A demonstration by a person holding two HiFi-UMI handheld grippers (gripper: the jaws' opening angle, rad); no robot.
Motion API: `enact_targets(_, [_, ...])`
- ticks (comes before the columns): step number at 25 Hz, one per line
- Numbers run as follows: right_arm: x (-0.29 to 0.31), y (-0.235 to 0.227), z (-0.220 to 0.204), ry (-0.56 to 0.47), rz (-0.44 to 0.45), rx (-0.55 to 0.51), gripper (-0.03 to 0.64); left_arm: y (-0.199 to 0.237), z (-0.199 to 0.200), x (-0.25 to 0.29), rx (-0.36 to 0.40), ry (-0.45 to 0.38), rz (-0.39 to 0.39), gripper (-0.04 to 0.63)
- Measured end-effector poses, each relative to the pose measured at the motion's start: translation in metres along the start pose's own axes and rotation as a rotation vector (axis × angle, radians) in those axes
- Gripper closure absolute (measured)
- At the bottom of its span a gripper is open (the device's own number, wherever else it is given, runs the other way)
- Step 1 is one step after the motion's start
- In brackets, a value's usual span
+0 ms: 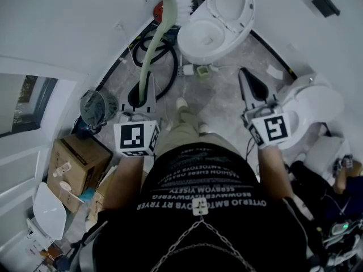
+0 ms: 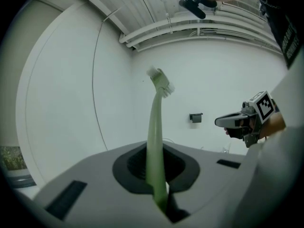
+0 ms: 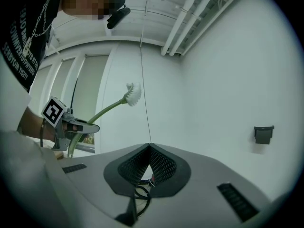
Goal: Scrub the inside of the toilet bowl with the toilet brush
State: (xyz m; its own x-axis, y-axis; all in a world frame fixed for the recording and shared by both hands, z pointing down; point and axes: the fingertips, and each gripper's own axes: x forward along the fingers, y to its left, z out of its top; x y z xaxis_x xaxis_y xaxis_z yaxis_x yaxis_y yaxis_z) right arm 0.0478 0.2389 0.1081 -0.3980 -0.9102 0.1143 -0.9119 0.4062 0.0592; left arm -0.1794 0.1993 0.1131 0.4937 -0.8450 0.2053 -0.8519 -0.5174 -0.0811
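The person holds 2 grippers out in front of the torso, 1 in each hand, with bare forearms reaching forward on either side of the body. The left gripper (image 1: 144,92) points ahead, its marker cube facing the head camera. Its jaws are closed on the green handle of the toilet brush (image 1: 150,50), which passes between them near their base. The right gripper (image 1: 249,86) is held well apart from the left, at about the same height, angled slightly outward. Its jaws meet at the tips with nothing between them.
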Motion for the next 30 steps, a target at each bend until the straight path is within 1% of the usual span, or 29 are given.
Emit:
enact_targets(4, [0.004, -0.006, -0.005, 0.014, -0.016, -0.012, 0.626, 0.001, 0.000, 0.009, -0.004, 0.004, -0.013, 0.595])
enact_targets(9, [0.011, -0.013, -0.006, 0.056, -0.049, -0.017, 0.626, 0.011, 0.001, 0.015, 0.002, 0.000, 0.012, 0.595])
enact_targets(14, [0.026, -0.013, 0.000, 0.025, -0.038, -0.024, 0.626, 0.019, -0.003, 0.026, -0.003, 0.014, 0.007, 0.594])
enact_targets(18, [0.034, -0.016, -0.003, 0.044, -0.050, -0.017, 0.626, 0.026, -0.003, 0.035, -0.001, 0.019, 0.003, 0.595])
enact_targets(23, [0.051, -0.020, -0.002, 0.036, -0.041, -0.022, 0.626, 0.037, -0.002, 0.046, 0.009, 0.008, 0.001, 0.595])
enact_targets(27, [0.068, -0.021, -0.001, 0.027, -0.028, 0.010, 0.626, 0.046, 0.008, 0.059, 0.018, -0.031, 0.025, 0.595])
enact_targets(30, [0.085, -0.020, 0.006, 0.026, -0.024, 0.037, 0.626, 0.052, 0.005, 0.073, 0.025, -0.020, 0.017, 0.595])
